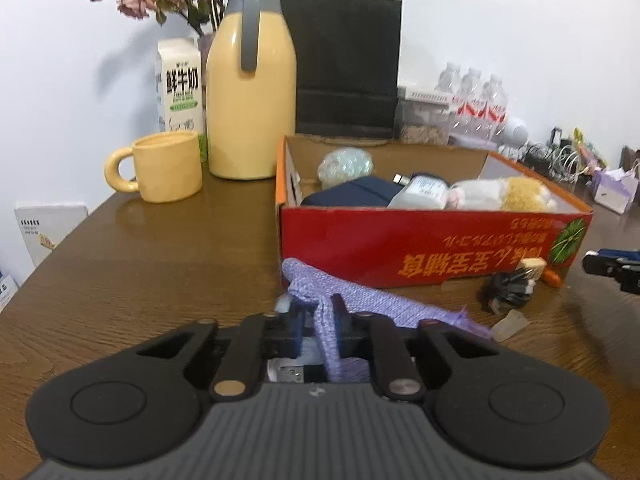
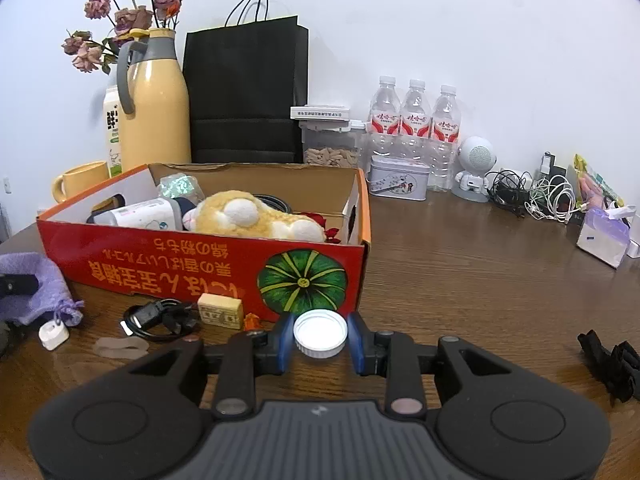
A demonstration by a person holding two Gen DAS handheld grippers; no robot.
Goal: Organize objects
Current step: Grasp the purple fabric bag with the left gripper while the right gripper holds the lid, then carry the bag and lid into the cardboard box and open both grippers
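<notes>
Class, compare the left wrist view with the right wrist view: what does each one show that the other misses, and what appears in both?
Only the left wrist view shows the left gripper shut on the purple knit pouch, seen from behind its own fingers, and the dark blue item in the box.

Only the right wrist view shows the white bottle cap between the right gripper's blue pads, the metal tin and the round white speaker.

Both show the red cardboard box, yellow jug, black paper bag, plush toy and coiled black cable.
</notes>
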